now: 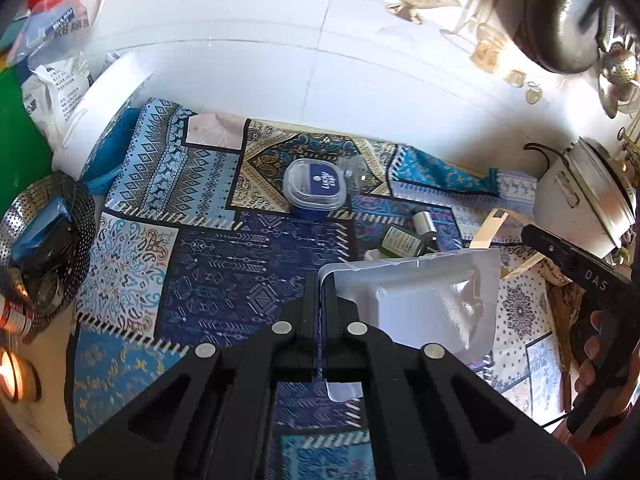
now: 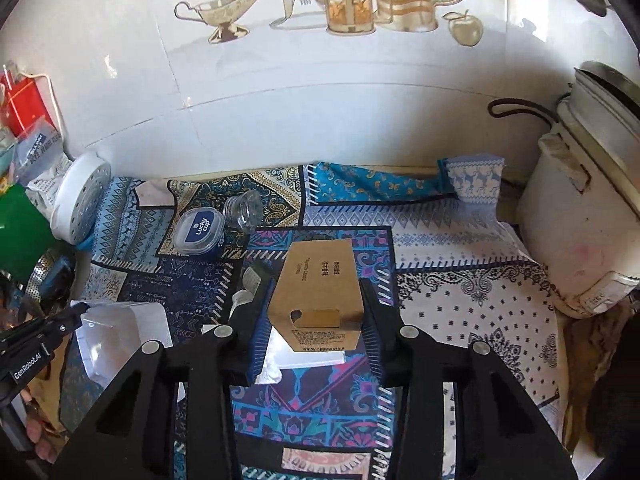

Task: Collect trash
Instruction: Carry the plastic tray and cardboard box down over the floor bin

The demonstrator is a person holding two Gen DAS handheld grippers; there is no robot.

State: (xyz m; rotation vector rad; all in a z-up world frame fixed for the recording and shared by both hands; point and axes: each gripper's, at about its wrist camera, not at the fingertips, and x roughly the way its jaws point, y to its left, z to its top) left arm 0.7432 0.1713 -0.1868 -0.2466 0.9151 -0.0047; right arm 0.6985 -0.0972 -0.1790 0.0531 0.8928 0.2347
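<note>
Between the right gripper's (image 2: 316, 316) jaws sits a brown cardboard box (image 2: 318, 288), pinched at both sides above the patterned cloth (image 2: 460, 320) on the table. Off to its left, the left gripper (image 1: 320, 312) has its jaws pressed onto the edge of a clear plastic blister pack (image 1: 420, 300). Farther back on the cloth stand a lidded blue cup (image 2: 199, 232) and a small clear jar (image 2: 243, 212).
</note>
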